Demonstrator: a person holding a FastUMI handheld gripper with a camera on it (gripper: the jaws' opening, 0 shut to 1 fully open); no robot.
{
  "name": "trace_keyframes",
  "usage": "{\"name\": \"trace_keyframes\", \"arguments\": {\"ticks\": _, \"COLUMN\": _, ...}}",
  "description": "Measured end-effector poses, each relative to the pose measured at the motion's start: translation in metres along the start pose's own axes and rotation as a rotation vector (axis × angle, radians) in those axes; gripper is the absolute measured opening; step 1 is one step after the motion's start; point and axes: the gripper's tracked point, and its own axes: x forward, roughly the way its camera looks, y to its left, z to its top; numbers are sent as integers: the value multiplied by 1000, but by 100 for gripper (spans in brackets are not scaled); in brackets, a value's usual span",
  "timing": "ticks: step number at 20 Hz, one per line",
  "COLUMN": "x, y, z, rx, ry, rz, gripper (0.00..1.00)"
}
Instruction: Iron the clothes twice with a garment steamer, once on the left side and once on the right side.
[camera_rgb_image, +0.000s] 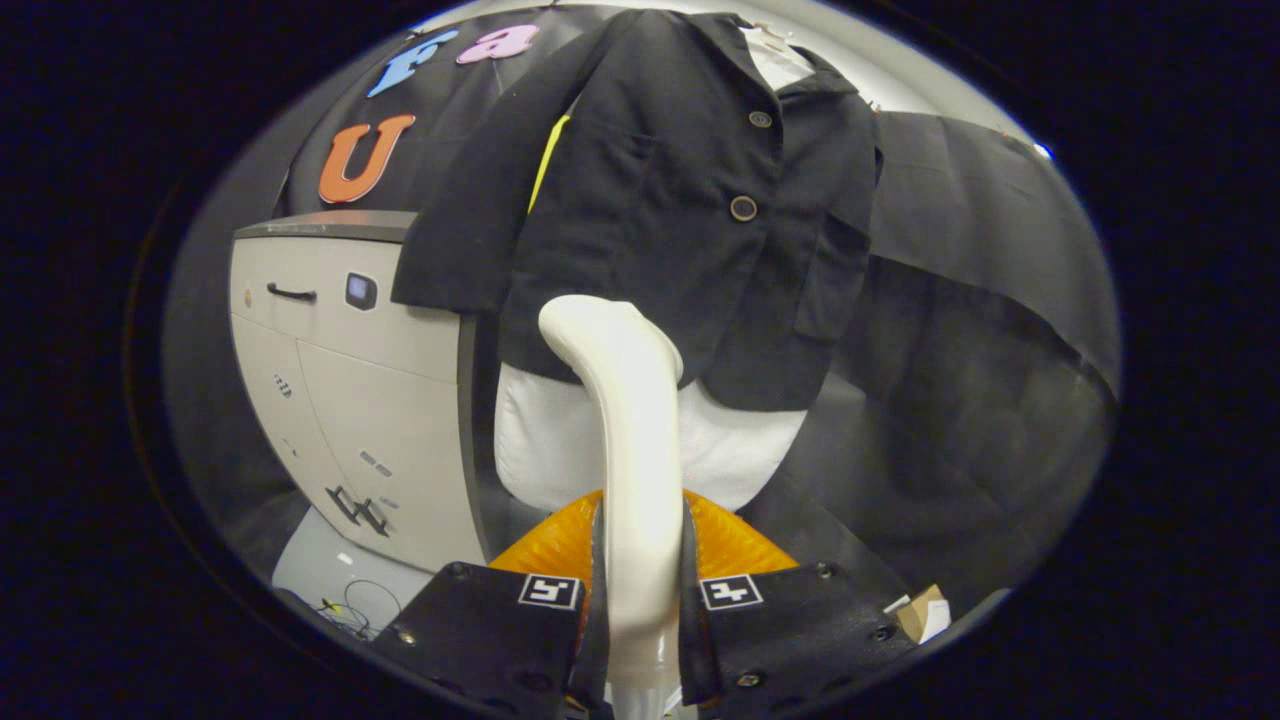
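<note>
Gripper (640, 600): both fingers clenched on the handle of the garment steamer (630, 440), one pressing each side of its lower shaft.

Garment steamer: pale, smooth handle rising straight up between the fingers, long axis running away from them and upward; the top bends over to the left and forward, toward the jacket. The face of its head is turned away, so the steam outlet cannot be made out.

Jacket (680, 200): dark, buttoned, hung just beyond the steamer's head on a form with a white shirt (560, 440) showing below its hem and at the collar. Steamer head sits level with the lower hem, near the middle and slightly toward the left panel; whether it touches the cloth cannot be told.

Cabinet (340, 370): pale, drawer-fronted, to the left of the jacket.

Step in hand, by judgement: steamer grasped and brought to the garment, at or near one end of a pass. Next move calls for keeping the head facing the fabric and drawing it steadily along one side of the jacket, then doing likewise on the other side.
</note>
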Motion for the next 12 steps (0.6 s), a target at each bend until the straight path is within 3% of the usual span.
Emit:
{"name": "trace_keyframes", "arguments": {"ticks": 5, "x": -18, "y": -21, "z": 20, "rx": 70, "ry": -25, "rz": -4, "gripper": 31}}
{"name": "trace_keyframes", "arguments": {"ticks": 12, "x": -68, "y": -100, "z": 119, "rx": 205, "ry": -203, "rz": 12, "gripper": 30}}
